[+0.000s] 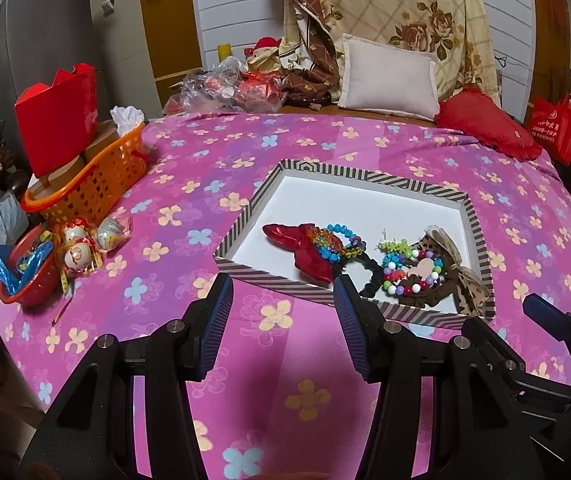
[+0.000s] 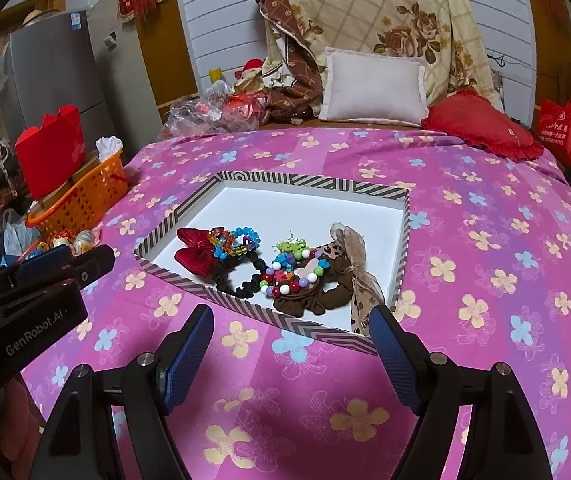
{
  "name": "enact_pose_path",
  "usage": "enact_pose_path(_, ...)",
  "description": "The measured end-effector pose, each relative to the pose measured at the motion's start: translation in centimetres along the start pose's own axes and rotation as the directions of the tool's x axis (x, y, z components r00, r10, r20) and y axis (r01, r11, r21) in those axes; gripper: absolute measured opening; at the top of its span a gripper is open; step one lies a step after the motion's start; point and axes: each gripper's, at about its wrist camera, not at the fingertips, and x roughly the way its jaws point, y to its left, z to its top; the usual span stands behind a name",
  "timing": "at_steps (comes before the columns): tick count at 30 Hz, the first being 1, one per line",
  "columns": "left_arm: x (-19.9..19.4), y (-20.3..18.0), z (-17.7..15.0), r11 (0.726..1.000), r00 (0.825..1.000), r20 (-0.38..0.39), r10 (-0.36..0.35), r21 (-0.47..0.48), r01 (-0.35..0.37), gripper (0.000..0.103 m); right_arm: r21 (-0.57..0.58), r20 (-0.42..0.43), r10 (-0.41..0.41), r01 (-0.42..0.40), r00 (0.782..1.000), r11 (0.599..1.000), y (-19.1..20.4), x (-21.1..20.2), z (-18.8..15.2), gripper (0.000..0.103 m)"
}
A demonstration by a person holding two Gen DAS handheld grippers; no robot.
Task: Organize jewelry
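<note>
A bed covered by a pink sheet with a flower print (image 2: 465, 216) fills both views, with a floral quilt (image 2: 397, 12), a pale pillow (image 2: 373, 88) and a red heart-shaped cushion (image 2: 481, 124) piled at its far end. In the middle of the sheet lies a shallow box with a striped rim (image 2: 309, 184) and a white floor.

All the jewelry sits in the near part of the box: a red bow on a black scrunchie (image 2: 197, 256) at the left, with a bracelet of clear coloured beads (image 2: 233, 242) lying over it, a leopard-print bow (image 2: 359, 268) at the right, a brown scrunchie (image 2: 317, 300) beside it, and a bracelet of round mixed beads (image 2: 297, 280) on top of that.

An orange basket (image 1: 97, 184) stands at the bed's left edge.

The left gripper (image 1: 283, 320) hovers over the sheet just before the box's near rim, jaws apart and empty. The right gripper (image 2: 289, 350) hangs likewise at the near rim, jaws wide apart, holding nothing.
</note>
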Motion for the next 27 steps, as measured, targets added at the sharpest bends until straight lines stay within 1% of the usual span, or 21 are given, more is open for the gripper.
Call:
enact_pose_path(11,0.4,-0.1,0.0,1.0,1.0,-0.004,0.004,0.003,-0.004,0.052,0.009,-0.011,0.004,-0.004,1.0,1.0,-0.2,0.9,0.0,0.078)
enact_pose_path(27,2.0,0.0,0.1,1.0,1.0,-0.021,0.005,0.007,-0.005,0.052,0.006,-0.029,0.004,-0.004,1.0,1.0,-0.1,1.8,0.1,0.078)
